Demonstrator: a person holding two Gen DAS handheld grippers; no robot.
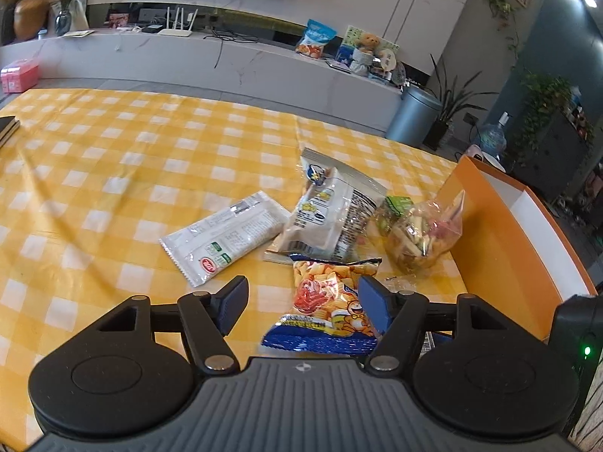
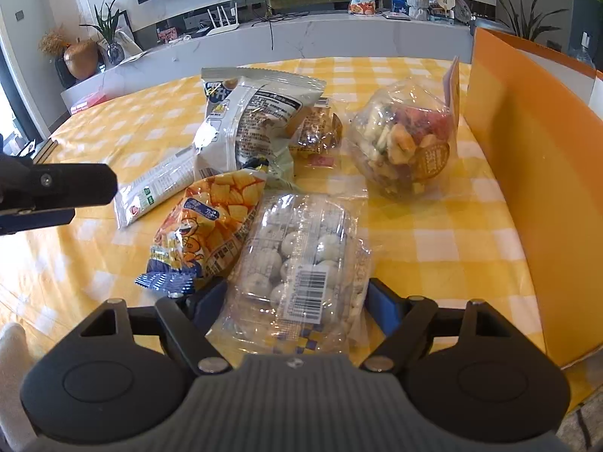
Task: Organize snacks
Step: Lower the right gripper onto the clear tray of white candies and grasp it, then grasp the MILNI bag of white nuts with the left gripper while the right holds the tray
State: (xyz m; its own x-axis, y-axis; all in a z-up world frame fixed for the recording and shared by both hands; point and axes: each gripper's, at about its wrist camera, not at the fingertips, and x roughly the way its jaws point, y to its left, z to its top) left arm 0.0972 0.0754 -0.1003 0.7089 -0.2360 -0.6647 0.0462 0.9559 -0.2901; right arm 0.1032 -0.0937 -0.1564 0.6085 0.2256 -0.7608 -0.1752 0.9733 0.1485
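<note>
Several snack packs lie on the yellow checked tablecloth (image 1: pixel 113 173). In the left wrist view my left gripper (image 1: pixel 303 307) is open over the table, with the orange crisp bag (image 1: pixel 331 301) between its blue pads and touching the right pad (image 1: pixel 373 307). Beyond it lie a white wrapped pack (image 1: pixel 226 237), a white-grey bag (image 1: pixel 331 218) and a clear bag of mixed snacks (image 1: pixel 422 237). In the right wrist view my right gripper (image 2: pixel 292 301) is open around a clear tray of white round sweets (image 2: pixel 301 263). The crisp bag (image 2: pixel 203 226) lies to its left.
An orange box with a white inside (image 1: pixel 505 233) stands at the table's right edge; its orange wall (image 2: pixel 527 173) fills the right of the right wrist view. A small brown wrapped snack (image 2: pixel 316 135) sits behind the white-grey bag (image 2: pixel 248 128). The left gripper's arm (image 2: pixel 56 188) juts in from the left.
</note>
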